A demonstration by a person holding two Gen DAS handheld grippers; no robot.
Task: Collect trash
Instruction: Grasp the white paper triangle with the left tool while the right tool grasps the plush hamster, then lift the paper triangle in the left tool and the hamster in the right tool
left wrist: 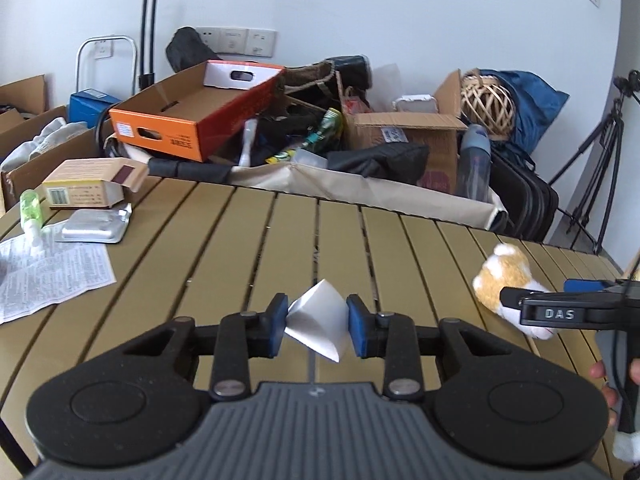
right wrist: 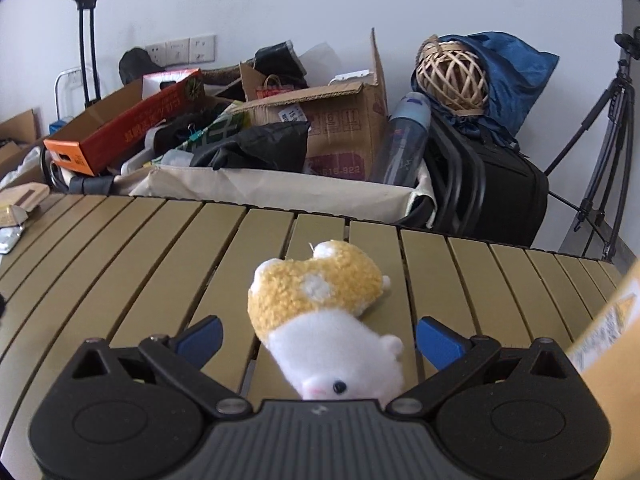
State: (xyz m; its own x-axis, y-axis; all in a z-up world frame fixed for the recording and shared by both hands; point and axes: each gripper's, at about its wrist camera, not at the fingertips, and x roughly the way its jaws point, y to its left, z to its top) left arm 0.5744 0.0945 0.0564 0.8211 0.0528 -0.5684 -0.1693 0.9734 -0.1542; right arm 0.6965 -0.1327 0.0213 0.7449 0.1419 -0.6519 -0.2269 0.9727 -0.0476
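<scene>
Left hand-held gripper [left wrist: 317,330] is closed tight on a folded white paper scrap [left wrist: 318,326], blue pads [left wrist: 357,330] pinching it from both sides. Scrap is lifted clear of the slatted olive surface [left wrist: 224,240], roughly over its middle.

Right hand-held gripper [right wrist: 319,340] is wide open, blue pads [right wrist: 438,342] far apart and touching nothing. A plush toy [right wrist: 320,312], yellow and white, lies on the surface between the open jaws, head end toward the camera, not gripped. In the left wrist view the same right gripper comes in from the right edge beside the plush toy [left wrist: 506,280], with fingers [left wrist: 600,372] of the person's hand on its handle.

Far left of the surface: printed leaflet [left wrist: 48,272], foil blister pack [left wrist: 94,228] partly on the leaflet, small green bottle [left wrist: 30,208], open tan carton [left wrist: 92,184] behind the pack.

Behind the surface's far edge: a beige fabric bin [left wrist: 360,192] stuffed with clutter, an orange box [left wrist: 188,120] on top of it, a cardboard box [left wrist: 412,136], a clear water bottle [left wrist: 474,160], a wicker ball [left wrist: 486,104] against a blue bag [left wrist: 532,100], black cases [left wrist: 524,200], and a tripod [left wrist: 600,160] at far right. White wall with sockets [left wrist: 240,40].

At right edge of the right wrist view, a yellowish cardboard flap [right wrist: 608,340], blurred.
</scene>
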